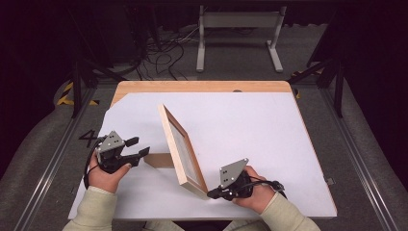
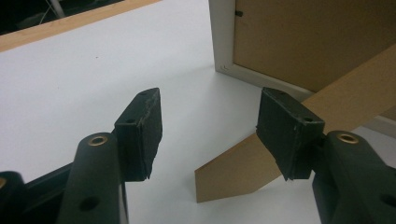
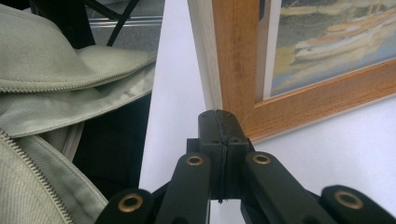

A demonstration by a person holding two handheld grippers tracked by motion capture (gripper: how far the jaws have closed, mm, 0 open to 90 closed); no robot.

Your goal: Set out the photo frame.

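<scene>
Mid-frame on white bench (image 1: 250,125), light wooden picture frame (image 1: 182,150) stands propped; right gripper (image 1: 214,193) jaws closed, steadying corner; left gripper (image 1: 139,148) jaws wide near cardboard strut (image 2: 280,154).

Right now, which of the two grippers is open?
The left gripper, behind the picture frame: its jaws stand wide apart near the cardboard stand. The right gripper, at the frame's front corner, has its jaws pressed together.

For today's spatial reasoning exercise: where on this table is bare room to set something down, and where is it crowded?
Free: the white table right of the picture frame, out to its far and right edges. Crowded: the near left, where the left gripper faces the frame's stand, and the near corner by the right gripper.
</scene>
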